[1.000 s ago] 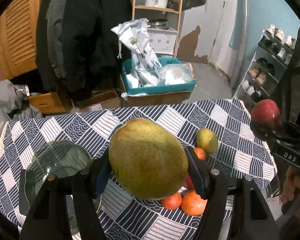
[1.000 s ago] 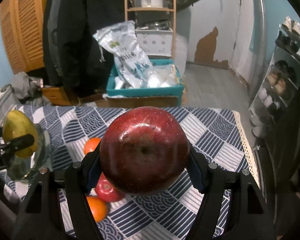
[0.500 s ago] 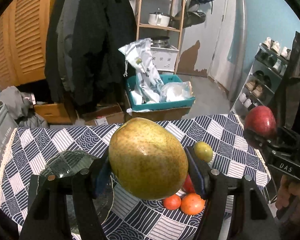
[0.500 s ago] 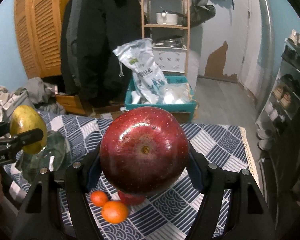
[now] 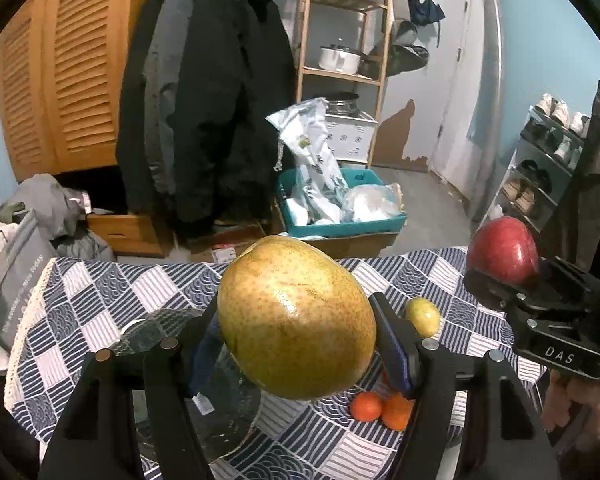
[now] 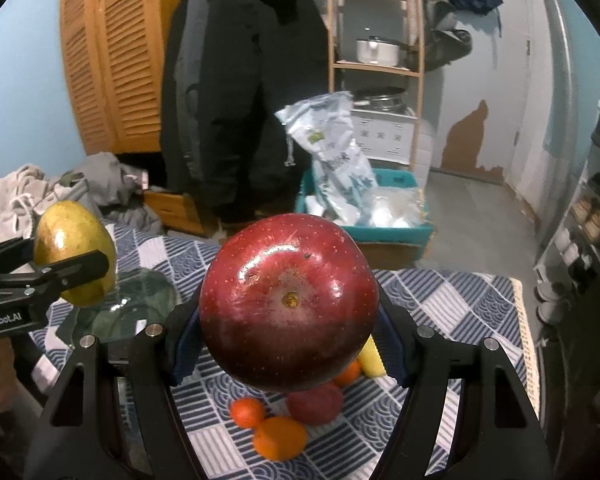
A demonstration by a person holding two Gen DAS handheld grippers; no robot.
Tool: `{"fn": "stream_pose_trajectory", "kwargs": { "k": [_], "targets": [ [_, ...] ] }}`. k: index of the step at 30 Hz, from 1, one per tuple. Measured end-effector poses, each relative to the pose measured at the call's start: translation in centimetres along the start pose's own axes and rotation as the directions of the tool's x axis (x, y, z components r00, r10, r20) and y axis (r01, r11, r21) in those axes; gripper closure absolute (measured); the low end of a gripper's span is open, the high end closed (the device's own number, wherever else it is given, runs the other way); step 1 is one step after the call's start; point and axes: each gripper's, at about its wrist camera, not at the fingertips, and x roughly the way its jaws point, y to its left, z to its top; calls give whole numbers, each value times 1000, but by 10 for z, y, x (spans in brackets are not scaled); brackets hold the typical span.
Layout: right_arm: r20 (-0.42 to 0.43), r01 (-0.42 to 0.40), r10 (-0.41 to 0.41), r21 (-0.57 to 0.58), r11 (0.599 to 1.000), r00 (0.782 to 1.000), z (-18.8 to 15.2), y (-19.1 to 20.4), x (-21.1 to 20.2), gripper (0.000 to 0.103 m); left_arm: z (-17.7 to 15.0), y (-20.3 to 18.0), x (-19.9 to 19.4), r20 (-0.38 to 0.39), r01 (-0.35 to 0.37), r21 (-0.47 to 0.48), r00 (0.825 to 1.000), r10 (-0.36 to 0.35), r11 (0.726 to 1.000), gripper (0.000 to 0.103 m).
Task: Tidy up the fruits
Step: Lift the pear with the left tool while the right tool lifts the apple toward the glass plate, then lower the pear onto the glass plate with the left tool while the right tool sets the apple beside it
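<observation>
I had both fruits lifted above the table (image 5: 432, 280): my left gripper (image 5: 296, 336) clenched the pear (image 5: 296, 316), my right gripper (image 6: 288, 320) the apple (image 6: 288, 300). Next, I judged, each needed lowering into the glass bowl (image 6: 140, 304) at nine o'clock.

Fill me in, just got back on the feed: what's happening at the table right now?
A person holds a gripper in each hand, both raised above the blue patterned tablecloth. The left tongs clamp a large yellow-green pear; the right tongs clamp a shiny red apple. A clear glass bowl sits below the pear. Small oranges, another red fruit and a small yellow-green fruit lie loose on the cloth.
</observation>
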Motion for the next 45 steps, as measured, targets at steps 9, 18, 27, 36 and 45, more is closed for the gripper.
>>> {"fn": "stream_pose_trajectory", "kwargs": {
  "k": [9, 18, 27, 36, 45],
  "targets": [
    [-35, -75, 74, -46, 996, 997, 9, 41, 24, 30, -5, 37, -4, 0, -43, -50, 999, 43, 998, 33],
    [-65, -135, 130, -81, 987, 989, 22, 83, 51, 30, -16, 81, -4, -19, -107, -119, 994, 105, 987, 33],
    [-104, -165, 153, -112, 980, 983, 27, 121, 82, 30, -29, 121, 7, -63, -171, -174, 985, 162, 970, 32],
    [-178, -197, 173, -128, 972, 969, 20, 149, 122, 30, -59, 162, 40, -186, -206, -233, 969, 164, 950, 32],
    [-299, -227, 180, -129, 965, 937, -7, 169, 173, 30, -90, 181, 70, -290, -236, -261, 944, 157, 936, 33]
  ]
}}
